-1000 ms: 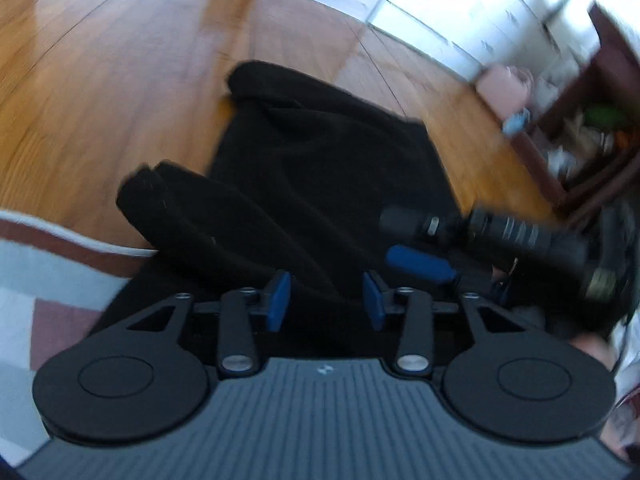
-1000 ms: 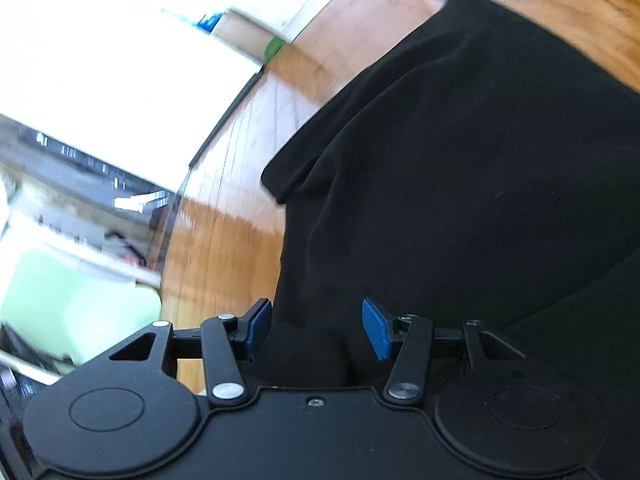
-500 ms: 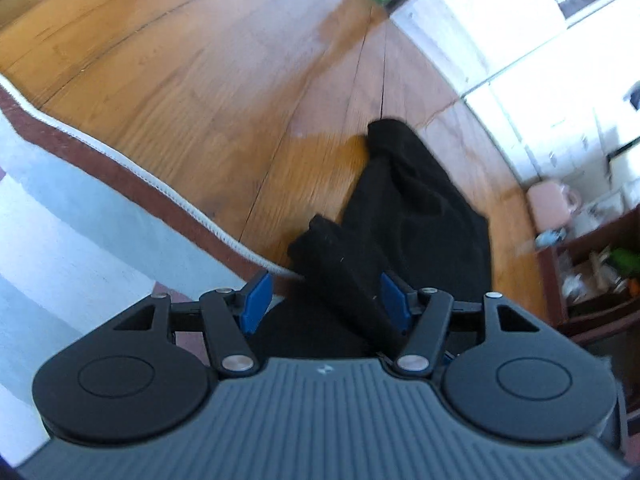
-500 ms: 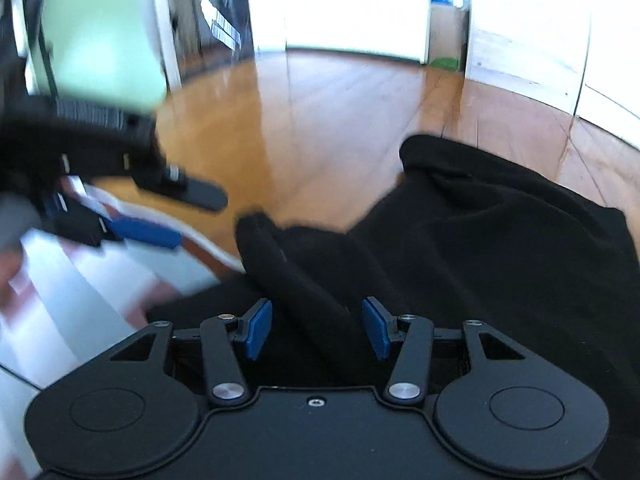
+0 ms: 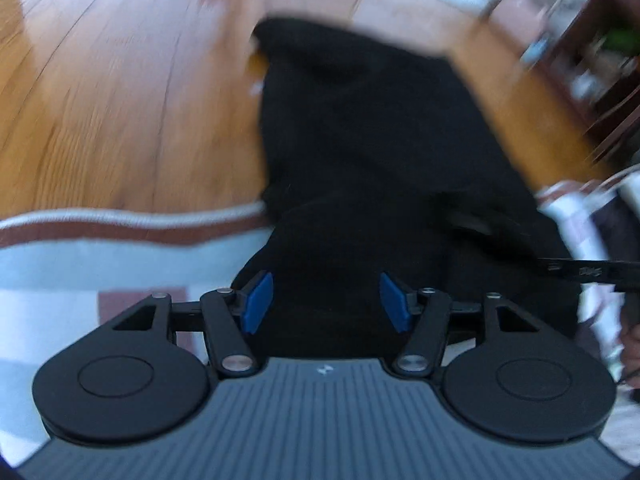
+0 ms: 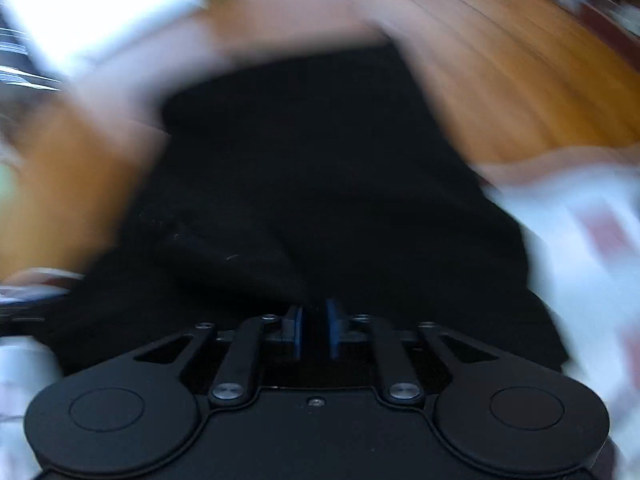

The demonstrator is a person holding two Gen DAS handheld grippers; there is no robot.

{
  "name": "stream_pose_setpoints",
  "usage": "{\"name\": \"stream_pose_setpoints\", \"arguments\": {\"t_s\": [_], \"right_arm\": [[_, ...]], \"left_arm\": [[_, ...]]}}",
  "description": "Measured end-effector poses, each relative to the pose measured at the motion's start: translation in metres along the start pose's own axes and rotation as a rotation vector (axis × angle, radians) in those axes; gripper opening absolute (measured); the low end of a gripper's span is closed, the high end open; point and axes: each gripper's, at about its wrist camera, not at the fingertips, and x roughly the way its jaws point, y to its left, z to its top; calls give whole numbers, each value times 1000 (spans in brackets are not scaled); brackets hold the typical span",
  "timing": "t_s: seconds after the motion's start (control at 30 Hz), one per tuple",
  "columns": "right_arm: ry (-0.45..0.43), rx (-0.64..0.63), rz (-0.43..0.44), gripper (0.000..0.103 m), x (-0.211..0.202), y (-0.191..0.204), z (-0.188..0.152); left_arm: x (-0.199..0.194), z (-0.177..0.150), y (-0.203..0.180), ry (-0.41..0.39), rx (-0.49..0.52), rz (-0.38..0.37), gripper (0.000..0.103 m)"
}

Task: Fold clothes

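Wooden floor (image 5: 120, 112) is showing at far left of the left wrist view, with the pale rug (image 5: 80, 256) and its brown border running below it. The black garment (image 5: 360, 140) is lying lengthwise, far end on the floor boards, near end draped over the rug edge and running in under the left gripper (image 5: 326, 302). Its blue fingers (image 5: 258, 302) are standing well apart, the dark cloth lying between and beneath them, pads not pressing on it; whether the cloth is touching the tips cannot be told. At the right edge of this view a thin black part of the other tool (image 5: 580, 270) is reaching over the garment's side, and a dark wooden shelf unit (image 5: 608, 40) is blurring in the far corner. Right wrist view is heavily smeared. Floor is at left, the black garment (image 6: 320, 180) filling the middle, the rug (image 6: 580, 220) at right. The right gripper (image 6: 314, 334) is sitting low over the near end of the cloth; its jaws have just been closing, and the blue fingers (image 6: 298, 334) are now standing close together with only a narrow dark gap. Black fabric appears to be gathered in that gap, pinched between the pads, a ridge of cloth rising just ahead of them.
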Motion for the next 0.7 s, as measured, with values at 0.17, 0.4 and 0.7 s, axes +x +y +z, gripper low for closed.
{"name": "stream_pose_setpoints", "arguments": {"t_s": [0.17, 0.4, 0.7], "right_arm": [[-47, 136, 15, 24, -14, -27, 10], [-86, -226, 281, 52, -25, 44, 10], [-232, -422, -18, 0, -19, 62, 8]], "left_arm": [[1, 2, 9, -10, -17, 66, 59], [18, 6, 8, 10, -33, 81, 60], [40, 5, 10, 73, -63, 118, 62]]}}
